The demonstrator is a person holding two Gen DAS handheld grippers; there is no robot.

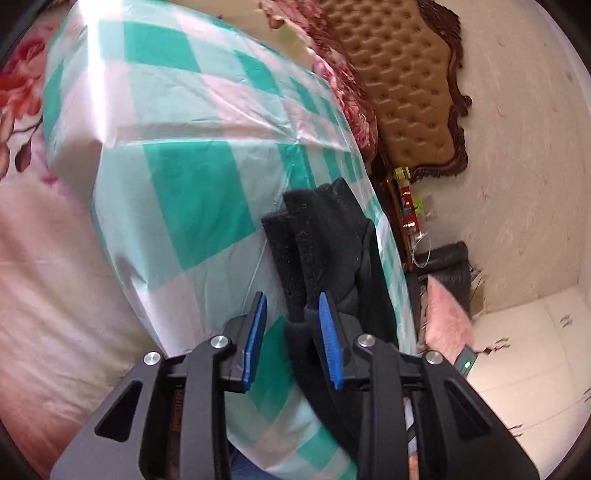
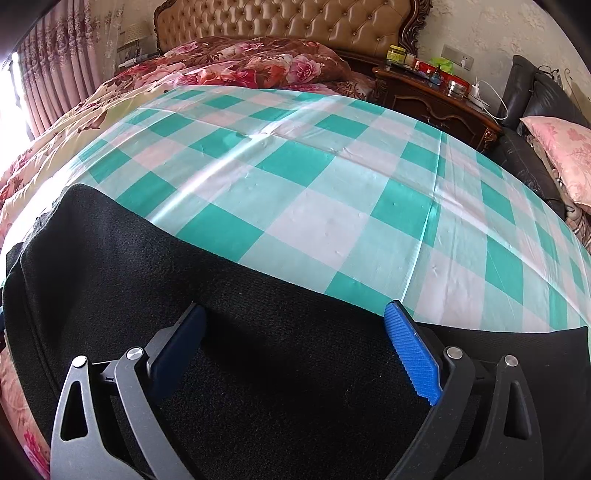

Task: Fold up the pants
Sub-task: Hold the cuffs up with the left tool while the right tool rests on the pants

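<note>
The black pants [image 2: 147, 266] lie along the near edge of a green-and-white checked sheet [image 2: 314, 162] spread over the bed. My right gripper [image 2: 293, 310] hovers just above them, jaws wide apart, both blue pads over the dark cloth and nothing clamped. The left wrist view is rolled on its side. There a bunched, layered end of the pants [image 1: 317, 229] runs up between the pads of my left gripper [image 1: 292, 295]. The cloth lies against the right pad [image 1: 330, 343], while a strip of checked sheet shows between it and the left pad [image 1: 255, 332], so the jaws are not pressed on it.
A floral quilt [image 2: 236, 62] is heaped at the tufted headboard [image 2: 288, 22]. A dark wooden nightstand [image 2: 436, 96] with jars and bottles stands at the bed's right, beside a black sofa [image 2: 532, 110] with a pink pillow [image 2: 565, 147]. Pink curtains [image 2: 55, 77] hang at the left.
</note>
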